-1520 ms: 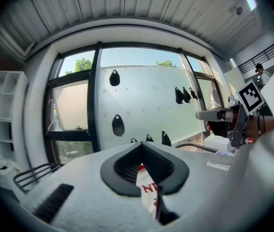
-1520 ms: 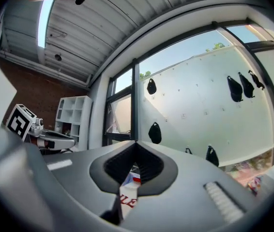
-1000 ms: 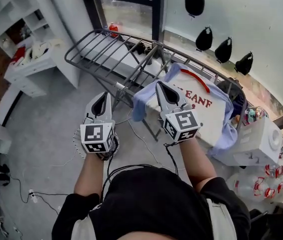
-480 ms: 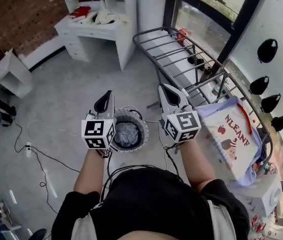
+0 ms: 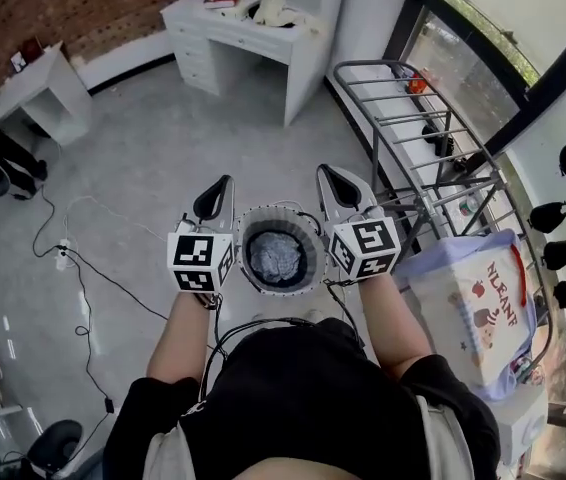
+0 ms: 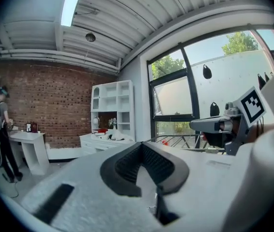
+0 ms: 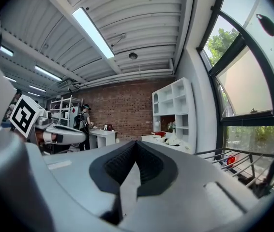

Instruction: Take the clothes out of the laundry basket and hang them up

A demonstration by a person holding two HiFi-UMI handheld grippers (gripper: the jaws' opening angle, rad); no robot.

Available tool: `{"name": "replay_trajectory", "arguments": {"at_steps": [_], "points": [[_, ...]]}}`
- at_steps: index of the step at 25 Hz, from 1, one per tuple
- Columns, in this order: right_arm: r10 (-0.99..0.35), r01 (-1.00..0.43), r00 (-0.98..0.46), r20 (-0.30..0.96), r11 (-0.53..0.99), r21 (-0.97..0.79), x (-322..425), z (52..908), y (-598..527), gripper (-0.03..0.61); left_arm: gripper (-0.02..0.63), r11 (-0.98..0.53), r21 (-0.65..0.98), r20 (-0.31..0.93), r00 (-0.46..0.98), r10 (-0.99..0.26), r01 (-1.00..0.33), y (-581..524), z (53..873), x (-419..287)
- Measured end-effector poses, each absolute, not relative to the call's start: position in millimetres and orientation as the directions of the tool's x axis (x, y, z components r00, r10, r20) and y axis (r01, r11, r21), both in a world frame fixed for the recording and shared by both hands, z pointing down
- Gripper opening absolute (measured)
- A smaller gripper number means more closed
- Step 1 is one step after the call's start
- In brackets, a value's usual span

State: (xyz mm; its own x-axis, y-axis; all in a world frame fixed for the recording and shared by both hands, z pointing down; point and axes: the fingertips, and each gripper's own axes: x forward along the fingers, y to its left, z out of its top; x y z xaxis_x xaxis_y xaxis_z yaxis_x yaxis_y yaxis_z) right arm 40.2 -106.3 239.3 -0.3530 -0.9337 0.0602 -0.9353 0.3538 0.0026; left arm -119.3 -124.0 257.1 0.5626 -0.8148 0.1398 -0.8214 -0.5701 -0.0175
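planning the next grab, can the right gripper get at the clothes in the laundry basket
Probably yes. The laundry basket is open-topped beside the right gripper, nothing covers the clothes; its shut, empty jaws would need to open first.

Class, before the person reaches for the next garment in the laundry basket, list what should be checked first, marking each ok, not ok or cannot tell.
1. Laundry basket in front of the person: ok.
2. Clothes left in it: ok.
3. Left gripper empty: ok.
4. Right gripper empty: ok.
5. Both open to grab: not ok, both shut.
6. Bare rails on the drying rack beside the hung shirt: ok.
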Motion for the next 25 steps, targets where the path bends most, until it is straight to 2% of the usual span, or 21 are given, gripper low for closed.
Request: {"name": "replay_trajectory", "arguments": {"at_steps": [9,17,18,19,20,23,25], "points": [[-0.883,-0.893,-0.448,0.142,0.450,-0.022,4,277,-147,0.014,0.006,-0.438,0.000,0.195,0.430,-0.881,-0.899,-136,288,-167],[-0.803,-0.838,-0.532,0.266,0.546,-0.028,9,331,-169,0.015,0.012,-0.376,0.060,0.241,0.379,-0.893,-0.925,-146,325,-155],[-0.786,-0.826,-0.547,0.288,0.563,-0.033,9,343,-170,0.022,0.121,-0.374,0.074,0.251,0.380,-0.890,-0.924,-147,334,-152],[-0.763,-0.812,-0.563,0.317,0.582,-0.042,9,358,-171,0.116,0.235,-0.377,0.083,0.268,0.385,-0.883,-0.923,-147,345,-149],[-0.739,-0.800,-0.575,0.352,0.598,-0.053,8,374,-171,0.177,0.262,-0.382,0.089,0.292,0.391,-0.873,-0.920,-147,357,-145],[-0.668,-0.780,-0.581,0.465,0.620,-0.084,10,431,-171,0.223,0.262,-0.385,0.102,0.379,0.394,-0.838,-0.917,-142,401,-139],[-0.630,-0.774,-0.575,0.522,0.625,-0.098,10,467,-172,0.230,0.262,-0.379,0.112,0.439,0.388,-0.810,-0.919,-140,431,-138]]}}
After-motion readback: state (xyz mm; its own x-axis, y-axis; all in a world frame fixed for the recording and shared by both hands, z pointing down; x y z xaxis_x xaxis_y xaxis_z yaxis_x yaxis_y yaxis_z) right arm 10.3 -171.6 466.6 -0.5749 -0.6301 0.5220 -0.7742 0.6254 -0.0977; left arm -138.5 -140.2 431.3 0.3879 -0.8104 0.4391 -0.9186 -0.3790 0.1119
